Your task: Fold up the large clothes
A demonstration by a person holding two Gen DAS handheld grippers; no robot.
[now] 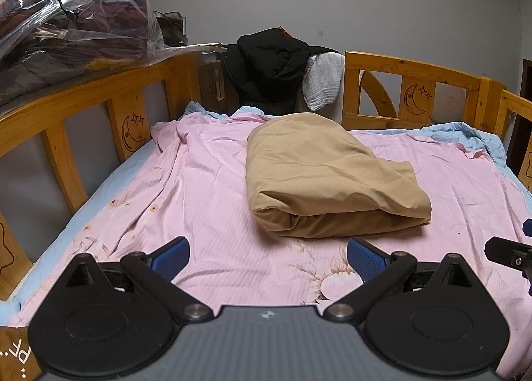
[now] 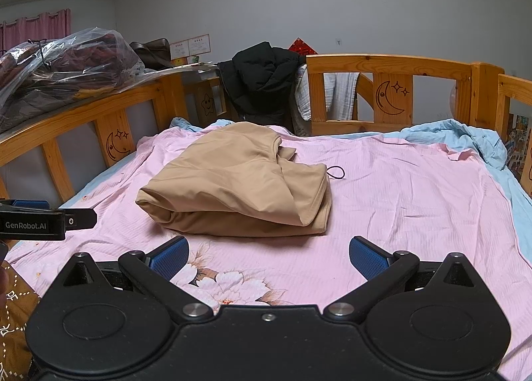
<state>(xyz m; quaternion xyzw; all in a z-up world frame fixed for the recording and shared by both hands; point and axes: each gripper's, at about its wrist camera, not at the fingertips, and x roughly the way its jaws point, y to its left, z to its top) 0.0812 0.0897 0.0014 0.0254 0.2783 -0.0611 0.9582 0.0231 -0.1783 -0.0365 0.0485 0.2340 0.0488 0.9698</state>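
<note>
- Left wrist view: the left claw (image 1: pixel 267 258) hangs wide open and empty above the pink bedspread (image 1: pixel 199 188).
- The folded tan garment (image 1: pixel 326 178) lies on the bed just ahead of both claws.
- The right claw (image 2: pixel 268 258) is spread open too, holding nothing.
- A black hair tie (image 2: pixel 335 172) lies beside the garment.

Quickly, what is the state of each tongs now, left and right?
Left tongs: open, holding nothing.
Right tongs: open, holding nothing.

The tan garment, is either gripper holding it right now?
No, the tan garment lies folded on the pink sheet, with both open grippers short of it.
</note>
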